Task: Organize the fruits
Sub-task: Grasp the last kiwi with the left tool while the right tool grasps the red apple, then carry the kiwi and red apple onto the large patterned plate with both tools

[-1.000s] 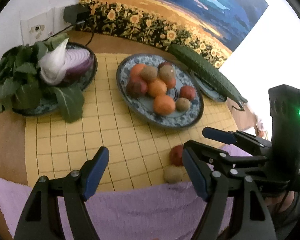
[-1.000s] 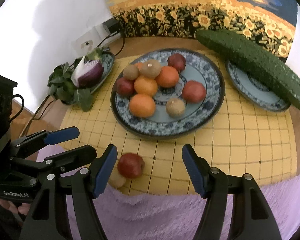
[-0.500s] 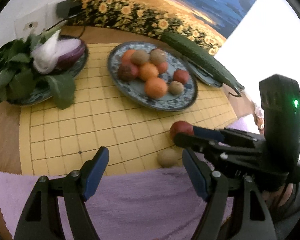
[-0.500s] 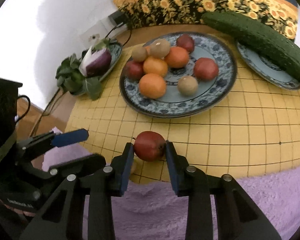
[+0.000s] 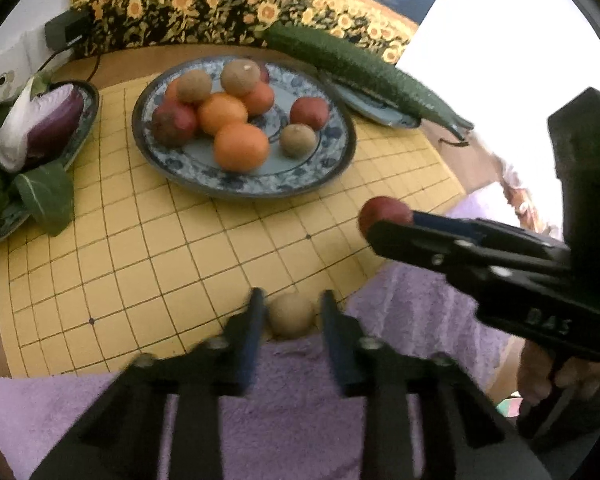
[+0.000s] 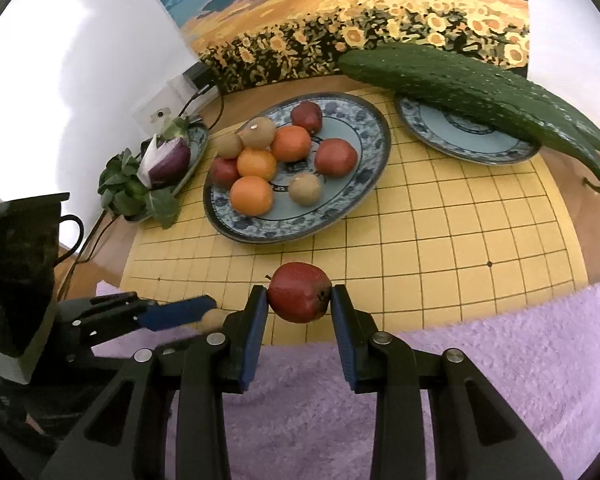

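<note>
I note my right gripper [image 6: 299,300] pinching the round dark-red apple [image 6: 299,297] and my left gripper [image 5: 290,316], jaws just closed, clamping the small round brown fruit [image 5: 291,315] at the yellow grid mat's [image 5: 148,256] near edge, the blue-patterned ceramic fruit plate [image 5: 332,160] lying straight ahead.

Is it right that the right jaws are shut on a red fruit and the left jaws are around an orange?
Not quite. The right gripper does grip the red fruit, but the left gripper is closed around a brown fruit, not an orange. The left wrist view shows it; the oranges lie on the plate.
</note>
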{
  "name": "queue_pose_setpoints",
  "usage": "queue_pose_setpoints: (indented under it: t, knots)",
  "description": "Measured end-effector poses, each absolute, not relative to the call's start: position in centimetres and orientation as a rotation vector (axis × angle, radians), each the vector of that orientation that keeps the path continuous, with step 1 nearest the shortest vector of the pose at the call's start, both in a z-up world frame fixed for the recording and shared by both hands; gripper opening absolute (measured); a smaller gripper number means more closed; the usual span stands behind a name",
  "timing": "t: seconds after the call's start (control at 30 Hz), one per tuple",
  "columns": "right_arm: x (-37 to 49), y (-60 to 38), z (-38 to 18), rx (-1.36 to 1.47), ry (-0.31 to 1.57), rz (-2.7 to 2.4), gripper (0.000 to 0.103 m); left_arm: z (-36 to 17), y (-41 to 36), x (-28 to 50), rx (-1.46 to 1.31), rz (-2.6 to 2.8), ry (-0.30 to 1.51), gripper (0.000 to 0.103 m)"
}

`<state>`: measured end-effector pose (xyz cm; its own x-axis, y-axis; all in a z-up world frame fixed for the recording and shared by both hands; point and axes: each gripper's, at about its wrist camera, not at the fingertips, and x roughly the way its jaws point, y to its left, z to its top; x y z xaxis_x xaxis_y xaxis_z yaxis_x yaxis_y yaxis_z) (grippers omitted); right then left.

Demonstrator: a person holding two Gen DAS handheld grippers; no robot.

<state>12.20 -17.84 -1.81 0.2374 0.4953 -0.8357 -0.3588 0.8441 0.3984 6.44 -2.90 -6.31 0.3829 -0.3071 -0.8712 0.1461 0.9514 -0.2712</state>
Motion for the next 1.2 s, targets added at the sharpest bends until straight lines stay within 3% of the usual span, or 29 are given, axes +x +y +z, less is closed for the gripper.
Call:
queue_pose_setpoints:
  t: [1.2]
  knots:
    - [16.6,-14.6,1.2,0.069,1.096,0.645,0.034,-1.6,-0.1,11.1,-0.202,-0.204,0.994,0.027]
